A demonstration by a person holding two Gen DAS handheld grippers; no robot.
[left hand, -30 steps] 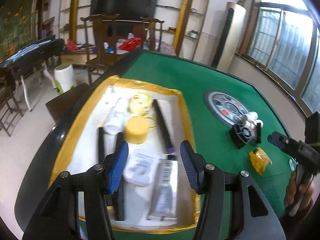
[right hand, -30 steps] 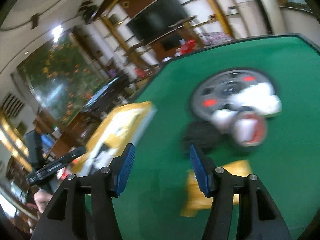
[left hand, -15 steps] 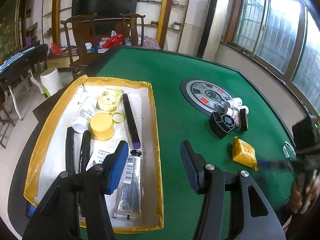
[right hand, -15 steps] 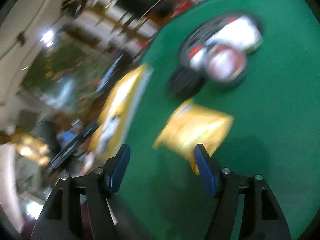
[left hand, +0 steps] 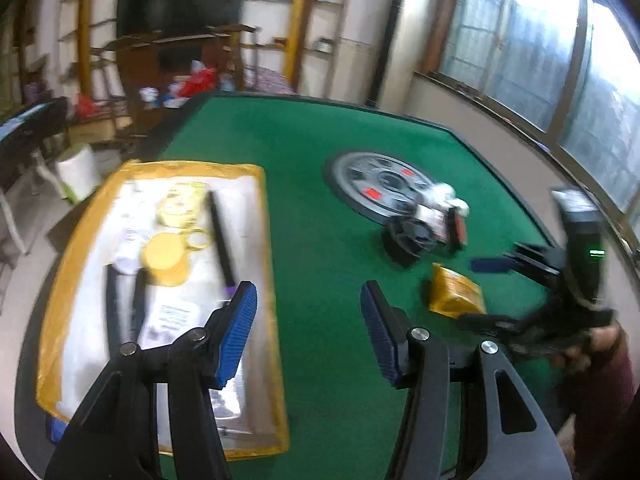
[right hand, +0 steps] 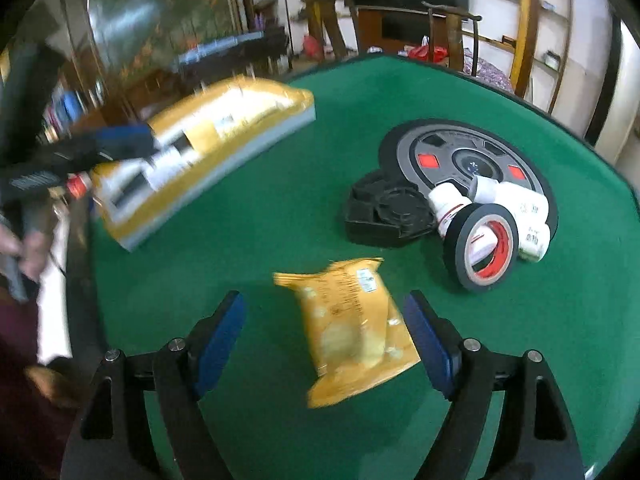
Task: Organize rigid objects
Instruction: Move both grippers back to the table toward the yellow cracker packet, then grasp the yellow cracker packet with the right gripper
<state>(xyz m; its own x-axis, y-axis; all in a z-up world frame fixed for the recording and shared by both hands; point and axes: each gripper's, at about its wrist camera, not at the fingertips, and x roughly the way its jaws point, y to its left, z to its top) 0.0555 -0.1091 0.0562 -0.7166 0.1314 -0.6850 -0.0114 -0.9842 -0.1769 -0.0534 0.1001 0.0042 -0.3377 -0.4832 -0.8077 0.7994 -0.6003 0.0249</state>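
A yellow snack packet point(right hand: 352, 328) lies on the green table point(right hand: 280, 208), between the open fingers of my right gripper point(right hand: 326, 344), which hovers over it. It also shows in the left wrist view point(left hand: 454, 296). Behind it are a black fan point(right hand: 386, 212), a black tape roll point(right hand: 486, 246) and white bottles point(right hand: 524, 216). A gold-rimmed tray point(left hand: 268, 280) on the left holds a yellow cup point(left hand: 166, 258), pens, tubes and a card. My left gripper point(left hand: 308, 332) is open and empty, above the tray's right edge.
A round grey dial point(left hand: 378, 186) is set in the table's middle. The right gripper point(left hand: 560, 300) and the hand holding it show at the right in the left wrist view. Chairs, shelves and a TV stand beyond the far edge.
My right gripper has swung down and levelled over the yellow packet, which now sits between its fingers. My left gripper has drifted right, off the tray's middle toward its right edge.
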